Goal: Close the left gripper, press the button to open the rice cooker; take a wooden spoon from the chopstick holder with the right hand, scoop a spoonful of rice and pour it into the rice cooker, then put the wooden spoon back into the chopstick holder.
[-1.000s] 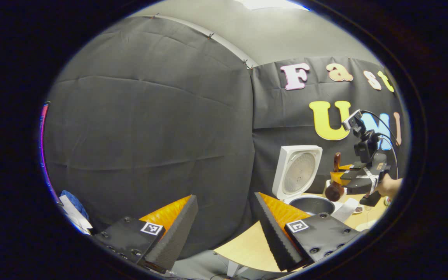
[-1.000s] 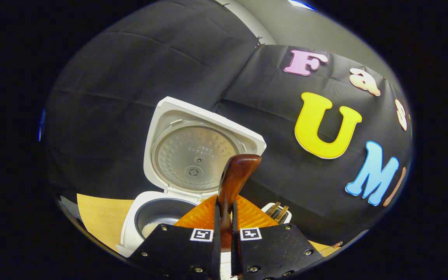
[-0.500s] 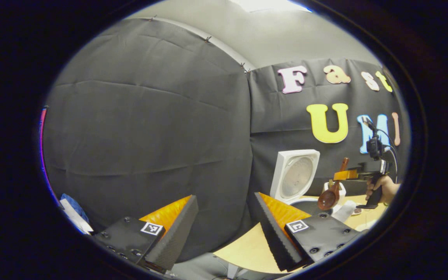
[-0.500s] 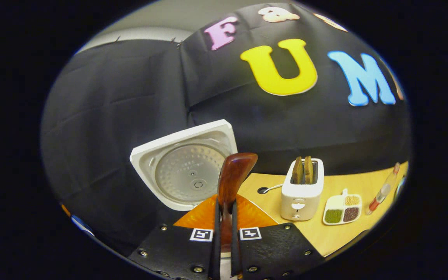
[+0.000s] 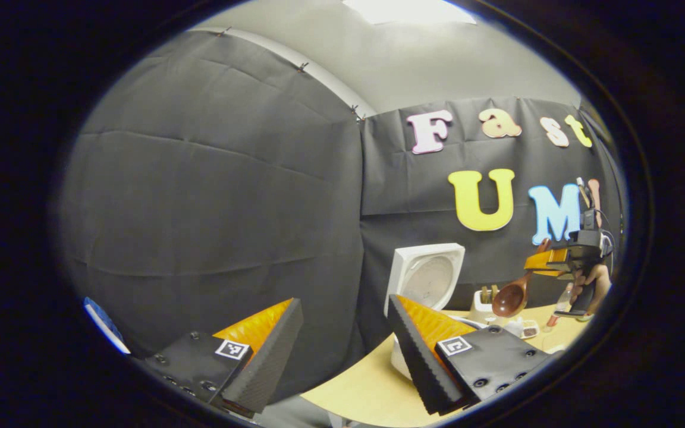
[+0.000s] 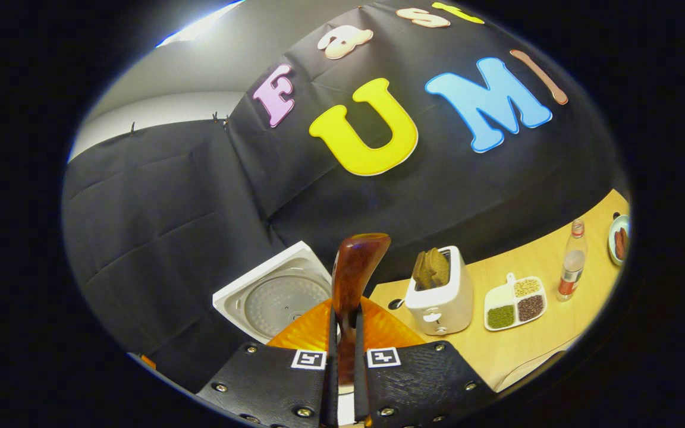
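My left gripper (image 5: 342,351) is open, its two orange-and-black fingers spread wide with nothing between them. Beyond its right finger stands the white rice cooker (image 5: 424,279) with its lid up. Farther right, a hand holds my right gripper (image 5: 556,260) in the air, and the wooden spoon (image 5: 510,298) hangs from it, bowl down and to the left. In the right gripper view, my right gripper (image 6: 342,333) is shut on the wooden spoon (image 6: 355,267). Its brown handle end sticks up past the fingers. The cooker's open lid (image 6: 277,300) shows low on the left.
A white toaster (image 6: 440,300) with bread slices stands on the wooden table (image 6: 533,345). Right of it lie a divided dish of grains (image 6: 515,303), a small bottle (image 6: 568,267) and a plate (image 6: 619,238). Black cloth walls close in the back and the left.
The right gripper has carried the spoon to the right, away from over the cooker, and rolled, so the cooker slid down and left in its view. The left gripper stayed open and turned slightly.
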Demonstrator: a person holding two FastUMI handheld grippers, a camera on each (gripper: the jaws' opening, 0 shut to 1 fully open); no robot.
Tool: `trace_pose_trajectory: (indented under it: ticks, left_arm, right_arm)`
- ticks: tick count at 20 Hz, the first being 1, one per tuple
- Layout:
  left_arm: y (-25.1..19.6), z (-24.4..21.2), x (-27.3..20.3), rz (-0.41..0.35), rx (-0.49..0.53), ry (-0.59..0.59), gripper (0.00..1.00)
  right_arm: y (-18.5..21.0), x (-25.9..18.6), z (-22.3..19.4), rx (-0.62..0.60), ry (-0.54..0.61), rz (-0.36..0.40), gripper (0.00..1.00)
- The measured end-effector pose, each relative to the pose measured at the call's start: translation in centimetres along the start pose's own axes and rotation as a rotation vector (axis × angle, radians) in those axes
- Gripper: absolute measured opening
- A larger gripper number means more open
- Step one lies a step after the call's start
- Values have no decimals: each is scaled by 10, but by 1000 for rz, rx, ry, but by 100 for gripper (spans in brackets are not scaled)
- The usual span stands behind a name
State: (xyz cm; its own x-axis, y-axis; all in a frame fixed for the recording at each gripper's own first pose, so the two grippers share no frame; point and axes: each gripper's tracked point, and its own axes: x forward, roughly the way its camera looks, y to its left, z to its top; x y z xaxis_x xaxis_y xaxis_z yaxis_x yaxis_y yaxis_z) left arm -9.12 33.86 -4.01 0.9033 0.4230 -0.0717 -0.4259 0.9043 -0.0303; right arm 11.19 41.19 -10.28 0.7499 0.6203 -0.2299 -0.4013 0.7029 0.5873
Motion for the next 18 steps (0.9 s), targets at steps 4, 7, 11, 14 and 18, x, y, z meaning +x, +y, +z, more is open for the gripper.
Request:
trace_pose_trajectory:
  ticks: [4, 7, 11, 14, 18]
  left_arm:
    - [-31, 14, 2, -46, 5, -34, 99]
    - [-58, 19, 2, -78, -12, -47, 99]
    - [-96, 24, 2, -123, -29, -55, 99]
    - [-123, 26, 5, -156, -34, -68, 98]
    - [-158, 32, 5, -193, -37, -85, 99]
  right_arm:
    - [-40, -38, 32, -8, -55, -65, 11]
    - [-75, -65, 52, -7, -82, -122, 11]
    - [-129, -107, 78, -33, -127, -219, 11]
    - [-163, -137, 93, -40, -150, -278, 11]
    - [-209, -166, 103, -29, -168, -349, 11]
